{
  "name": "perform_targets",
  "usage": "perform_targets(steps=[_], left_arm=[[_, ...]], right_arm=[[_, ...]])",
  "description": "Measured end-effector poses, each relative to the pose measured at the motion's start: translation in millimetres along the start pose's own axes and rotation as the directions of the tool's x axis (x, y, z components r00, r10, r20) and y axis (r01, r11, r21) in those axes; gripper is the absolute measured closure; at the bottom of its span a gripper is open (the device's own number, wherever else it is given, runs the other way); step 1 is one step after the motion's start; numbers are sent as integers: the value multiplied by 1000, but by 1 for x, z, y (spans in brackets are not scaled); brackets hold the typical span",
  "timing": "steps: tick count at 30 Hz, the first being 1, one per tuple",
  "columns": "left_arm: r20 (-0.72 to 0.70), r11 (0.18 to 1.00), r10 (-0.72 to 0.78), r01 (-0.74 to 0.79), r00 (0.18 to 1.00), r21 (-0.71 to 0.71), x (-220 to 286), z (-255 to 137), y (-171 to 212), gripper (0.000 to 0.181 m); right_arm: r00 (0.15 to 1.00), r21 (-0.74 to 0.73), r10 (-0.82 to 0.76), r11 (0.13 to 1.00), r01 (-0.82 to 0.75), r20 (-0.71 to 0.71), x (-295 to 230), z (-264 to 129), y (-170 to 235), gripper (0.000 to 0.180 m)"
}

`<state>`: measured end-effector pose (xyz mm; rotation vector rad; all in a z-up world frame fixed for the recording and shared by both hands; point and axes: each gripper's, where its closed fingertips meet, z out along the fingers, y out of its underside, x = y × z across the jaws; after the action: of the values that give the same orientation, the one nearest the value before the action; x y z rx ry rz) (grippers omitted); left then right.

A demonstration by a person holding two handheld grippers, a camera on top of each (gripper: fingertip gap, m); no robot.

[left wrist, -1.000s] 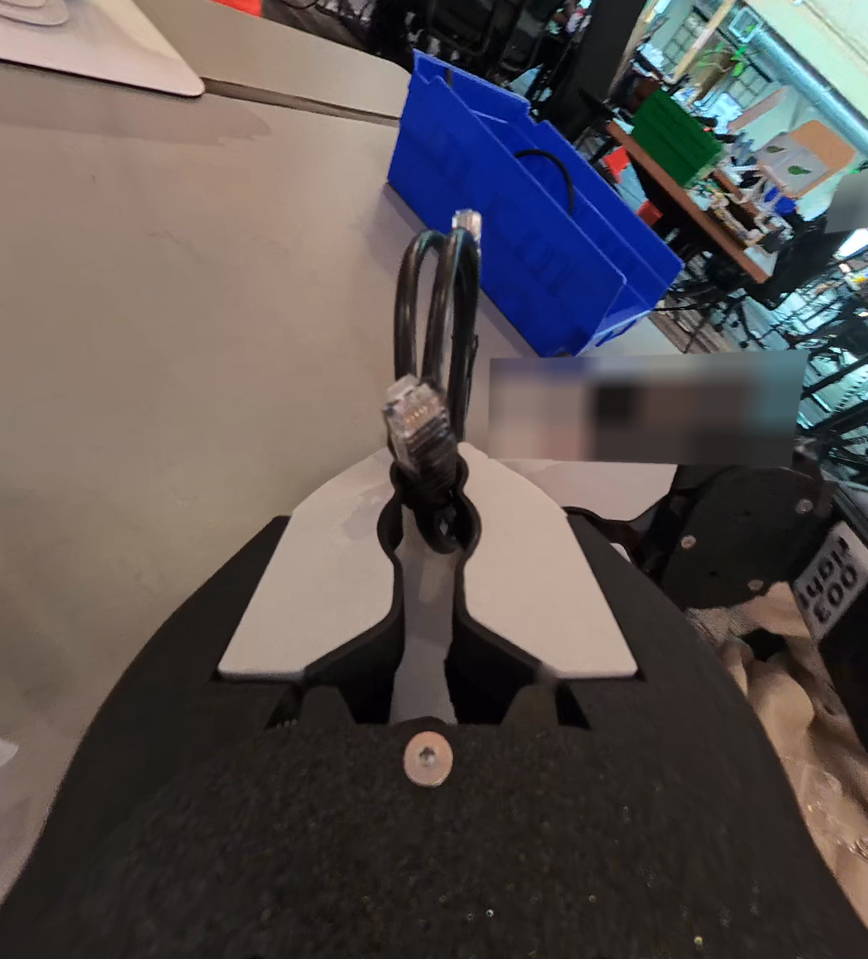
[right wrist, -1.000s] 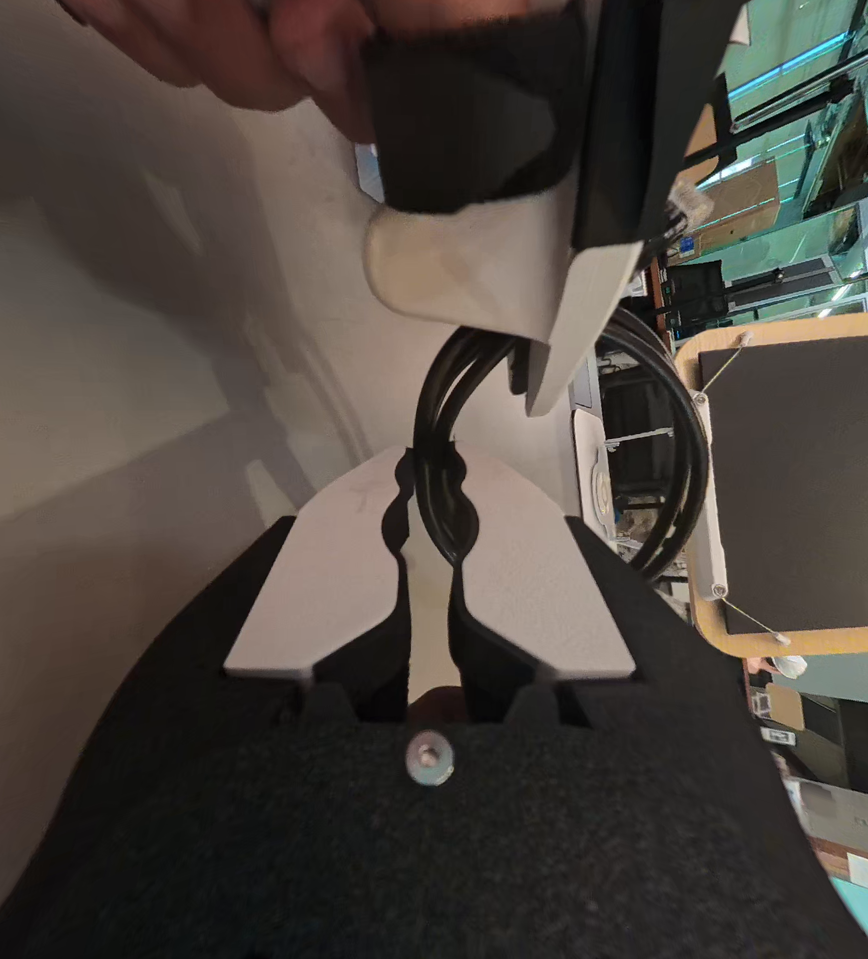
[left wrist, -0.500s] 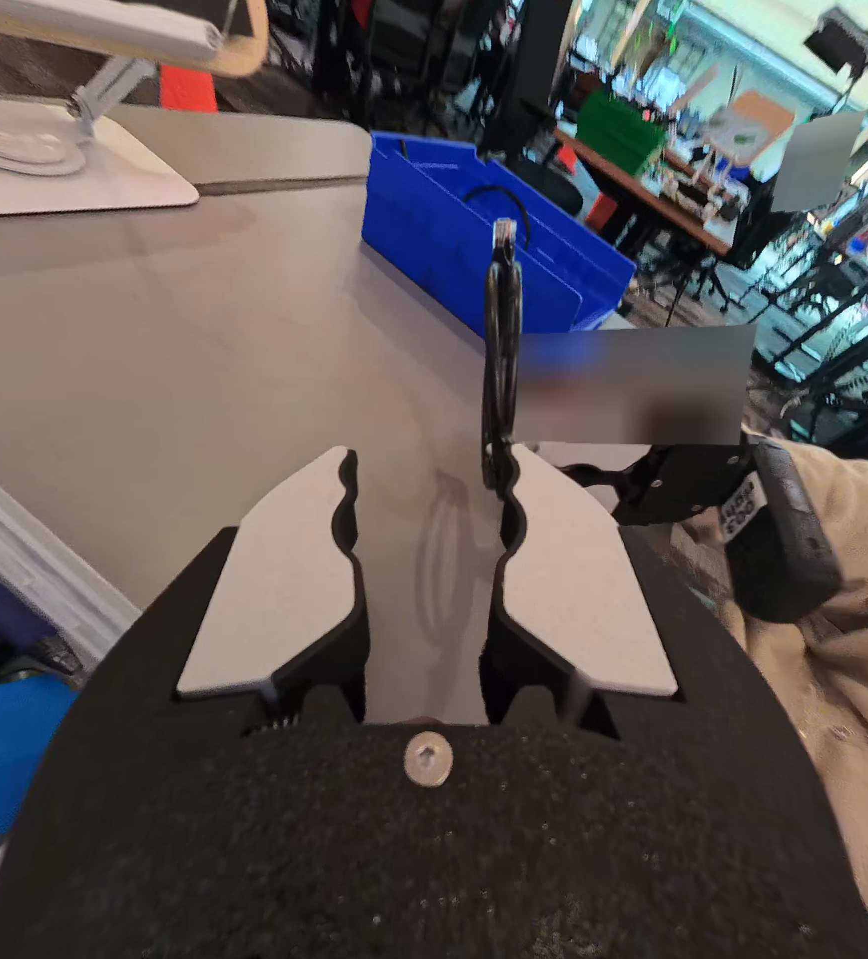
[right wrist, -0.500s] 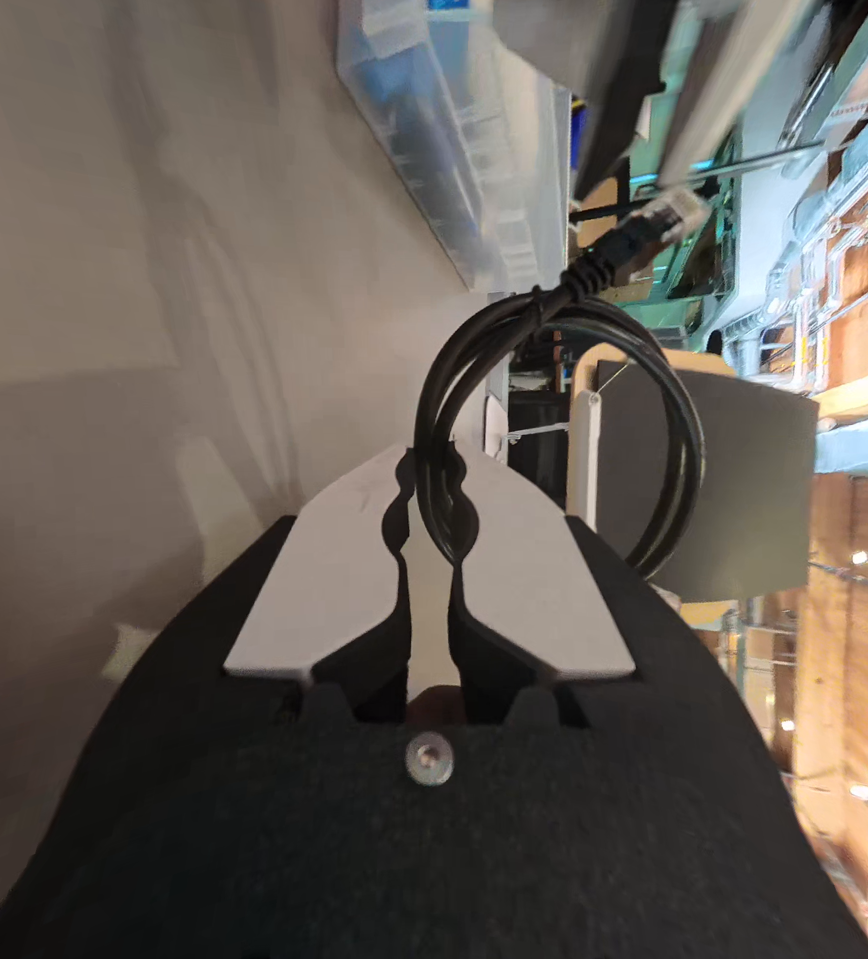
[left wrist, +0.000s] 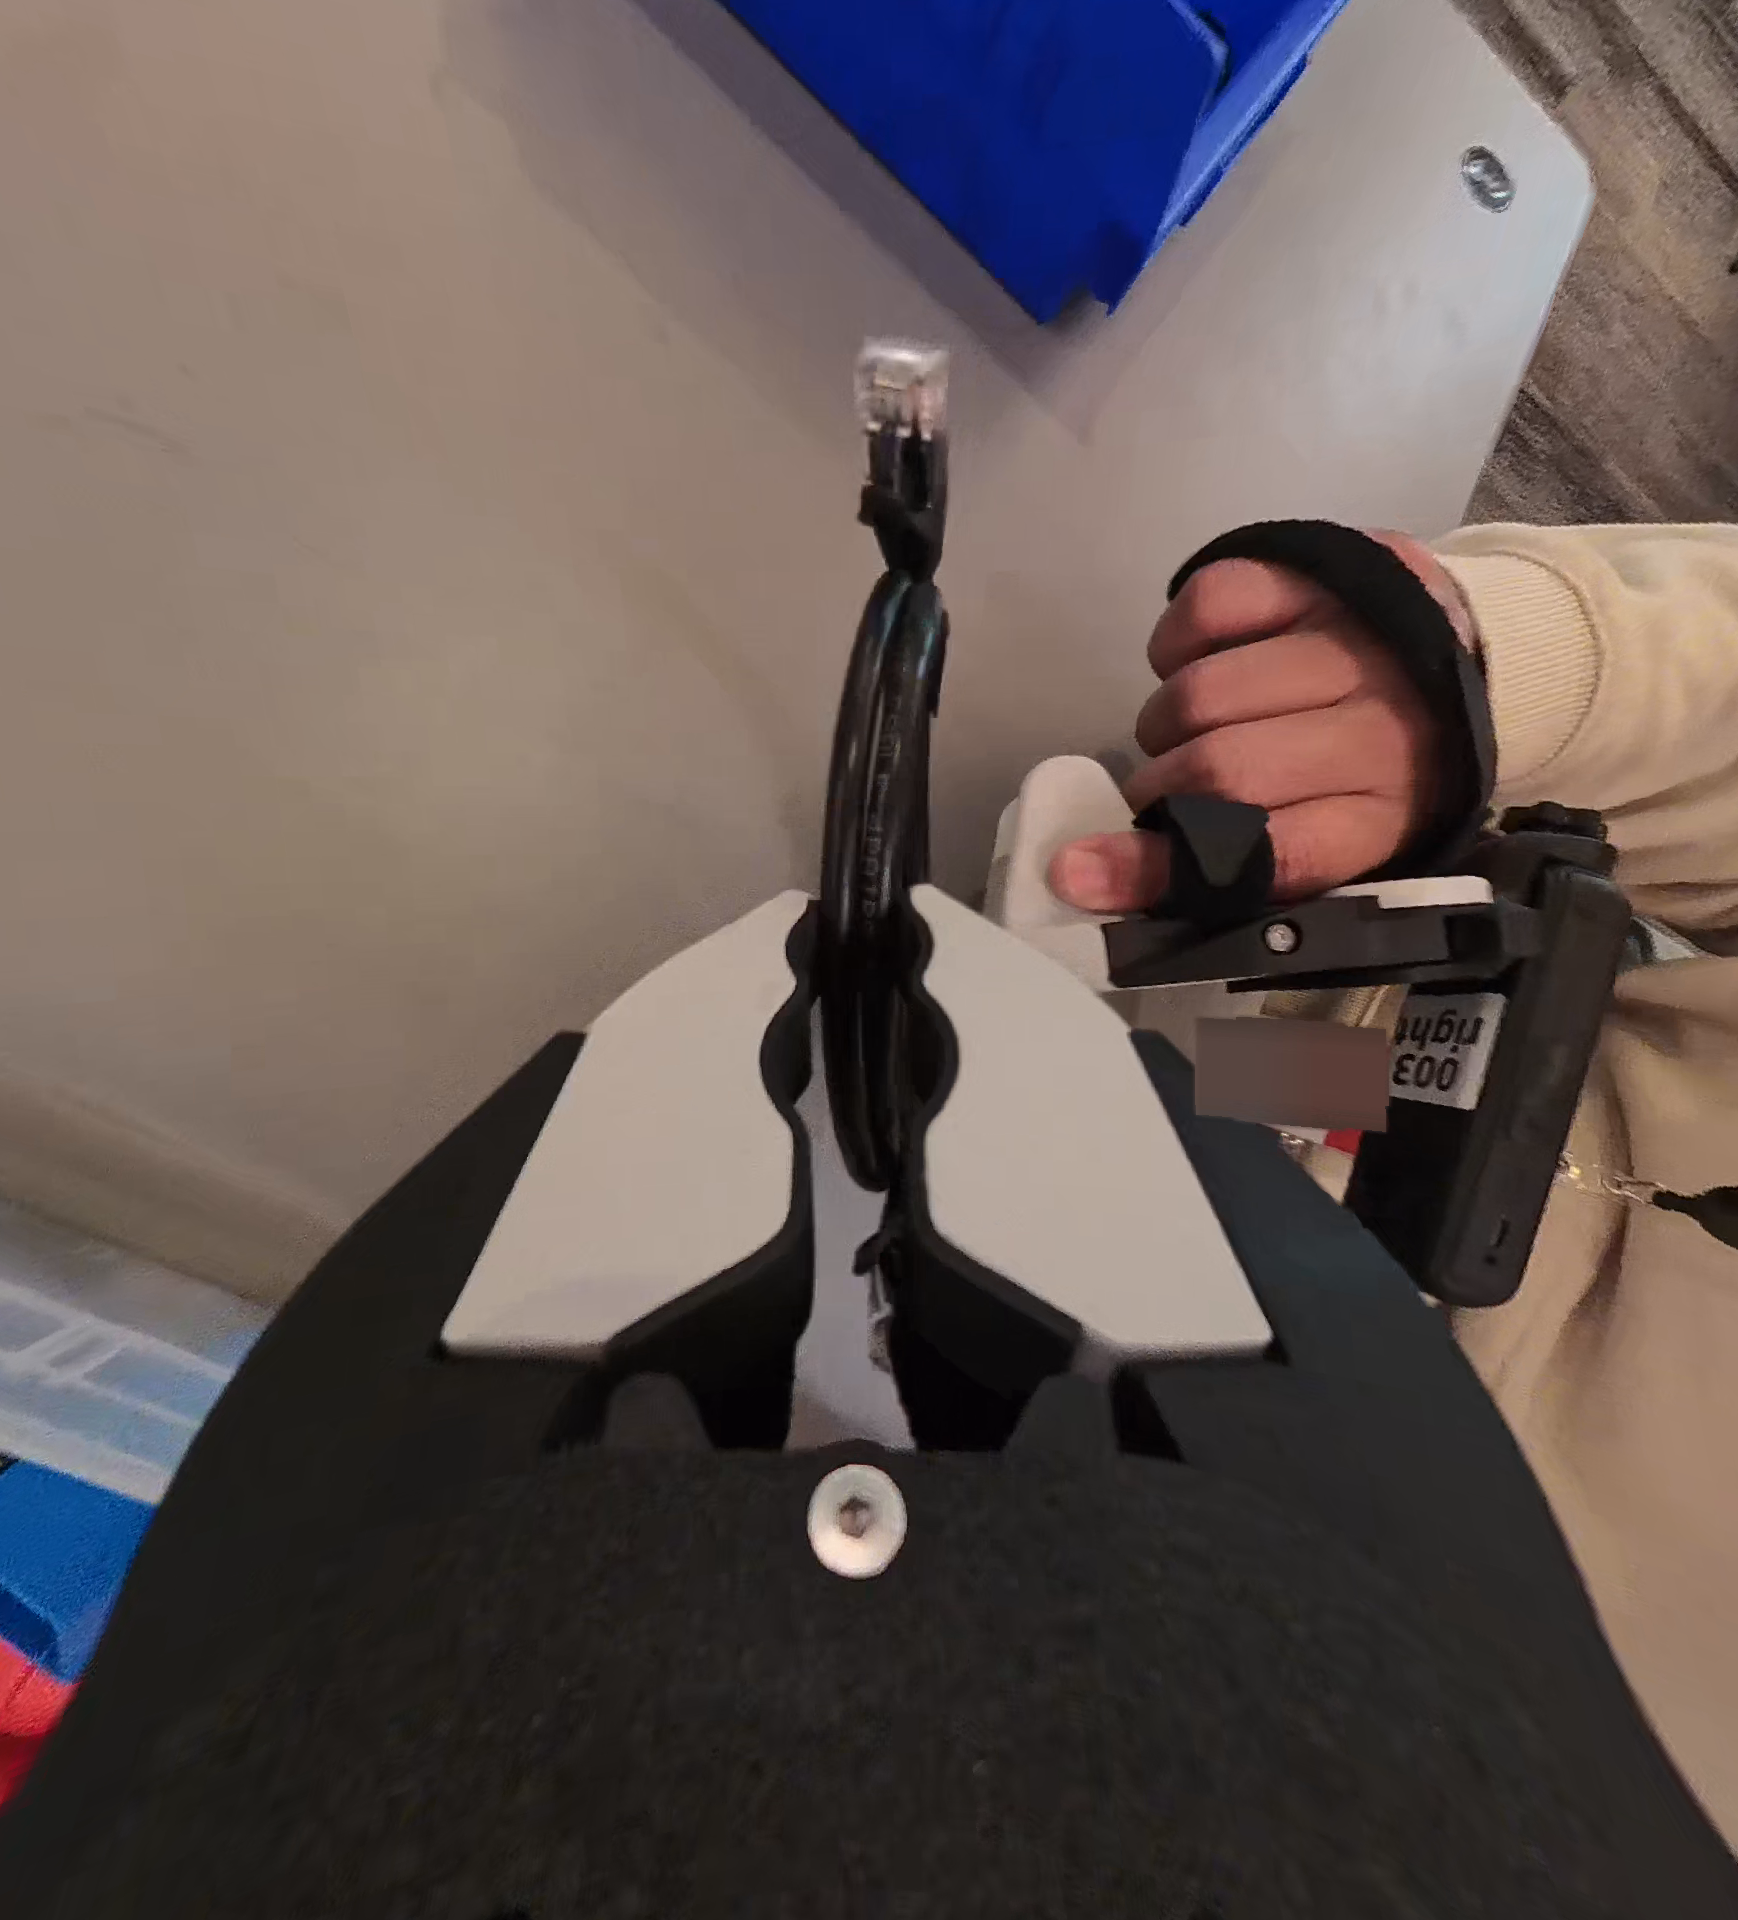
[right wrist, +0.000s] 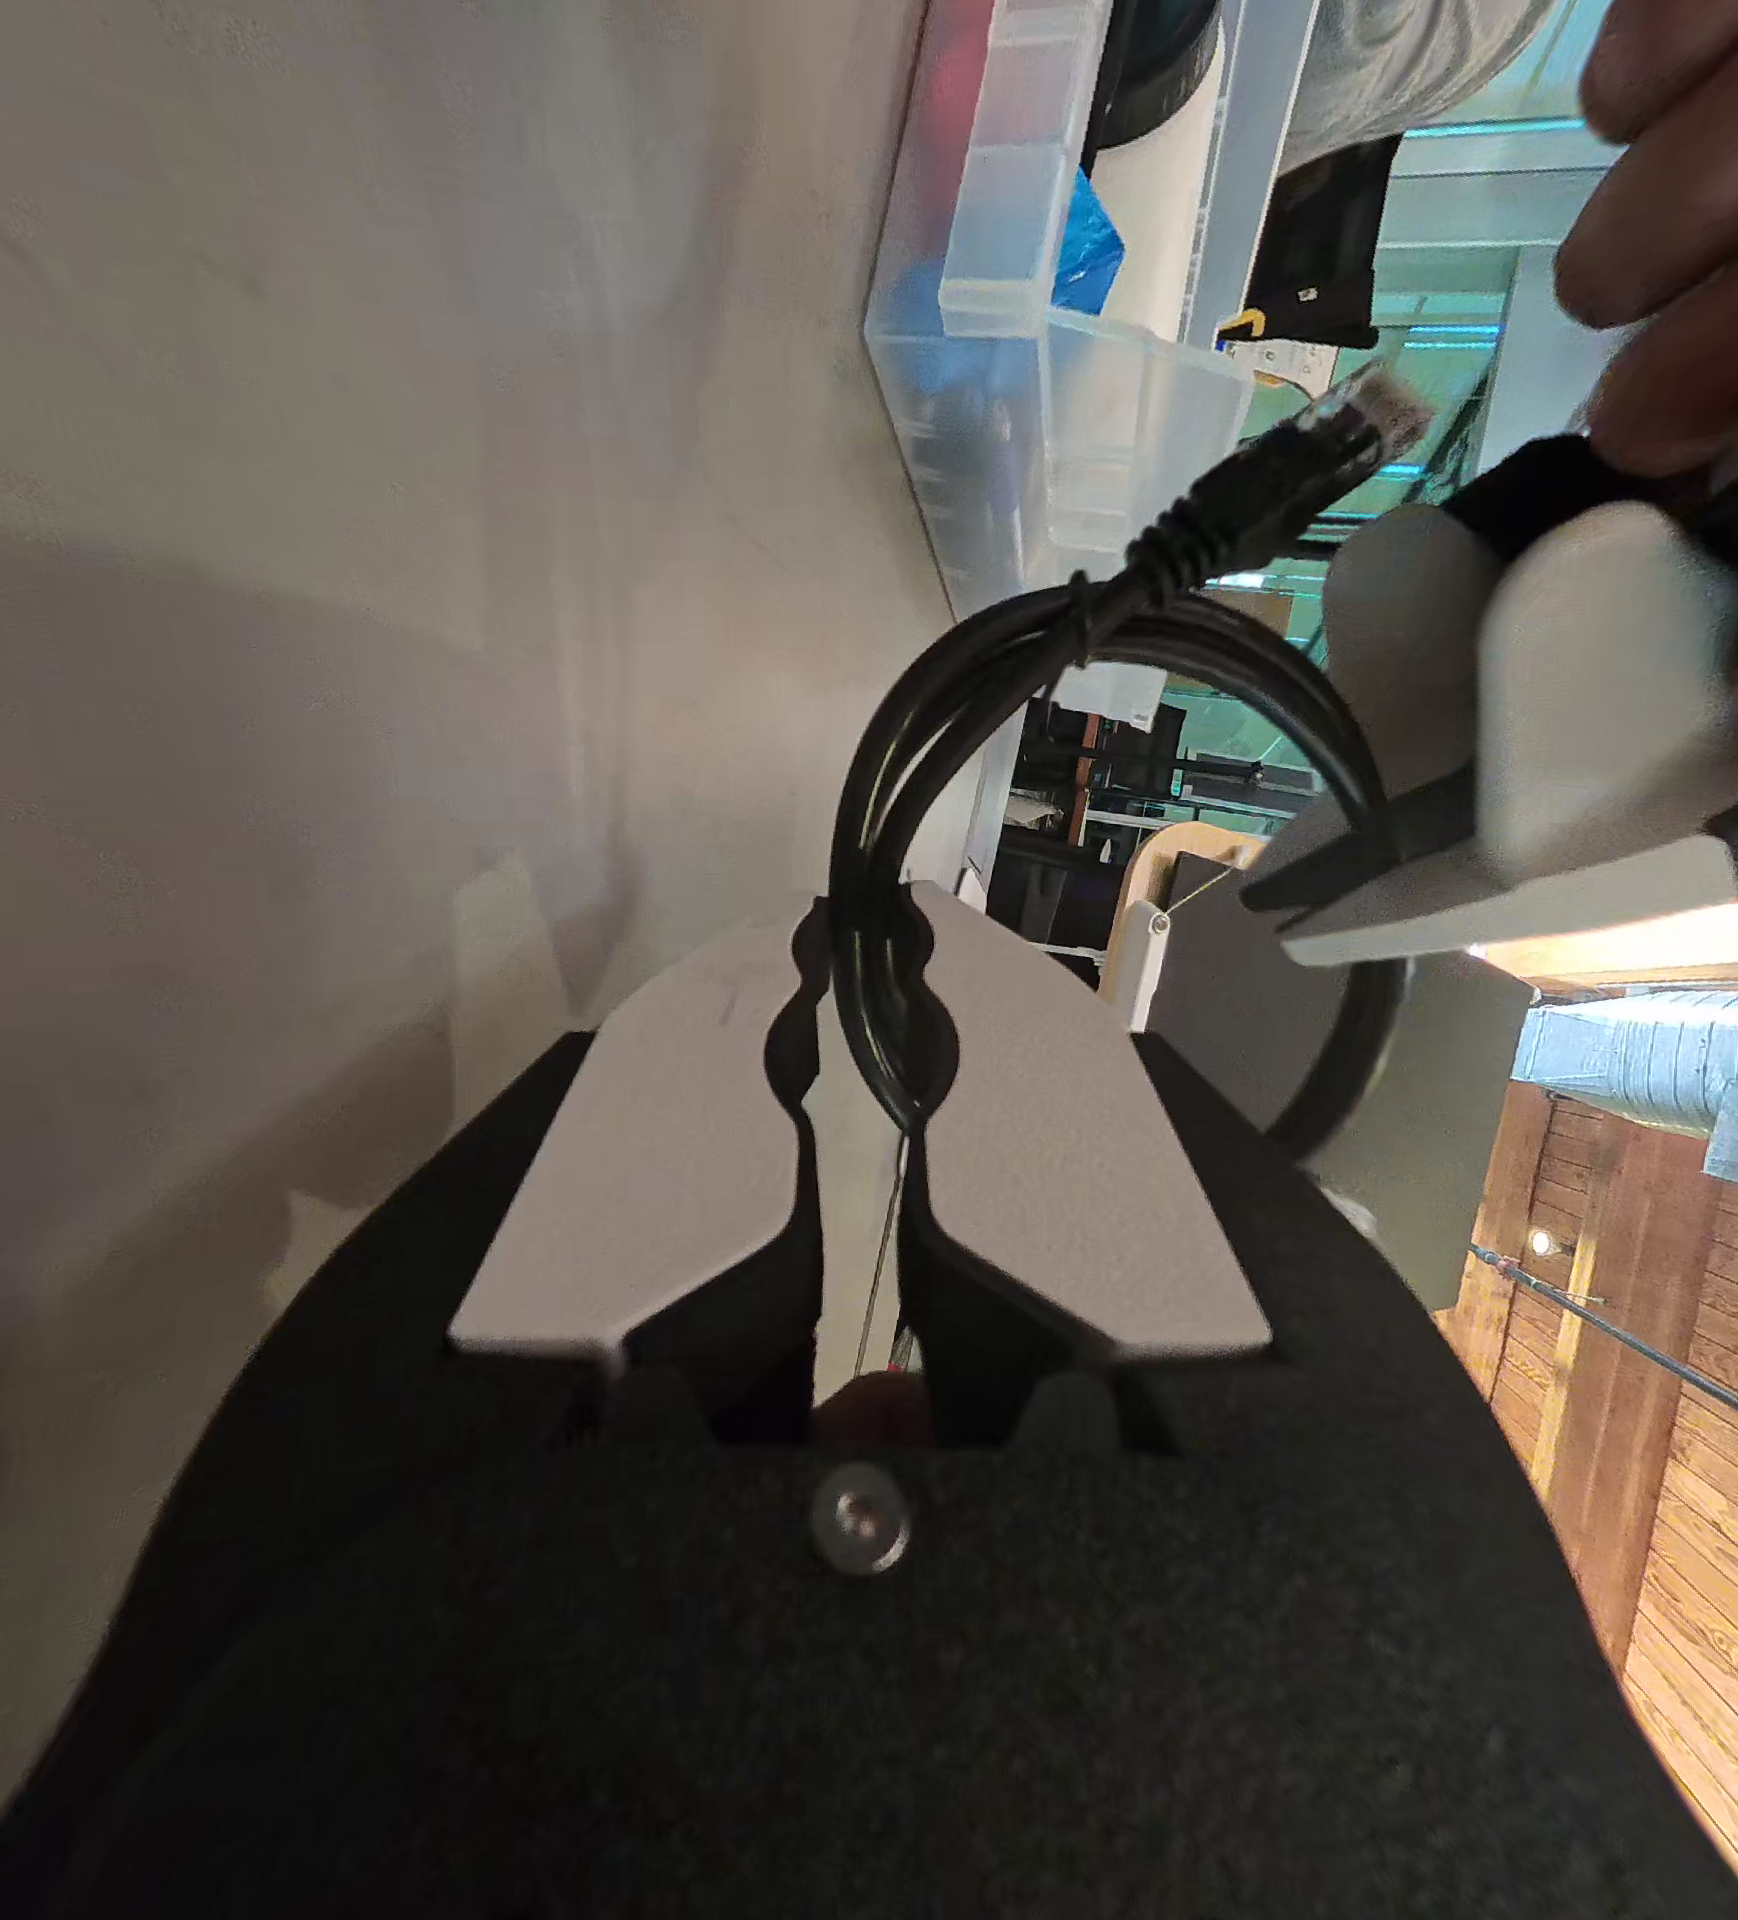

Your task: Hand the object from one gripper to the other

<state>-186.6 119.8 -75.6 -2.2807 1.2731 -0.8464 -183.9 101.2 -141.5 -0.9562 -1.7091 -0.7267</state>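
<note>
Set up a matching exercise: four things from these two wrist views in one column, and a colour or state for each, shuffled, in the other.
Things:
A. cable
B. bin
C. sleeve
D. storage box

Colour or state:
1. blue
2. beige
3. see-through
4. black, clamped in both the left gripper and the right gripper

Pairs: A-4, B-1, C-2, D-3
</note>
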Motion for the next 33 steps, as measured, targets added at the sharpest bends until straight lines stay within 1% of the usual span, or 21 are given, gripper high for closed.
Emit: perform_targets(steps=[2,4,5,6,8,10,12,13,15,16,18,19,20,21,23,26,27,28,29,30,33], left_arm=[[33,1000,-17,17,999,-10,-8,-1,3,169],[25,1000,-23,22,999,9,-10,-3,2,169],[19,1000,-22,22,1000,19,-11,-4,2,169],[13,1000,-20,19,1000,22,-12,-5,3,169],[40,999,-4,2,999,36,-20,-7,6,169],[74,998,10,-15,997,68,-32,-11,6,169],[62,991,4,-13,998,136,-37,-17,2,169],[40,984,1,-8,999,176,-37,-20,0,169],[-41,968,-8,18,999,249,-33,-25,-4,169],[-97,958,-14,41,995,282,-30,-26,-5,169],[-212,935,-28,101,977,339,-26,-29,-7,169],[-261,918,-26,126,965,376,-24,-30,-9,169],[-307,898,-22,154,952,412,-22,-31,-12,169],[-349,875,-16,182,937,449,-19,-32,-16,169],[-413,830,-6,234,911,506,-12,-31,-25,169],[-452,782,8,276,892,559,-2,-26,-38,169],[-457,765,11,287,889,577,0,-26,-42,169],[-463,742,12,303,886,598,1,-28,-46,169],[-470,720,11,319,883,616,1,-30,-48,169],[-472,710,9,327,882,624,1,-30,-49,169],[-441,720,-1,306,898,623,-2,-25,-46,169]], right_arm=[[1000,-1,5,1000,-5,-1,0,0,1,168],[999,-1,52,999,-52,-14,2,1,2,166],[993,12,118,993,-117,-19,3,0,1,164],[979,42,203,978,-203,10,2,-1,-2,163],[905,99,396,905,-413,153,-1,-7,-12,156],[808,176,543,793,-583,230,13,-16,-20,144],[672,232,669,632,-739,318,29,-25,-22,141],[580,239,727,528,-815,369,36,-27,-19,141],[355,214,811,286,-934,465,48,-26,-3,132],[234,188,835,159,-969,497,53,-24,9,129],[0,127,823,-88,-988,569,62,-22,34,129],[-100,108,796,-203,-973,597,68,-23,46,128],[-181,104,757,-312,-944,628,77,-26,56,128],[-235,109,718,-398,-911,655,85,-29,64,127],[-294,112,665,-496,-861,687,92,-32,73,126],[-343,55,551,-582,-811,760,92,-37,64,127],[-352,37,503,-612,-790,789,94,-40,59,133],[-361,27,464,-643,-766,809,96,-42,58,145],[-373,28,448,-669,-743,813,98,-43,61,160],[-378,39,446,-686,-727,811,98,-42,64,168],[-373,47,498,-645,-763,783,93,-38,66,170]])
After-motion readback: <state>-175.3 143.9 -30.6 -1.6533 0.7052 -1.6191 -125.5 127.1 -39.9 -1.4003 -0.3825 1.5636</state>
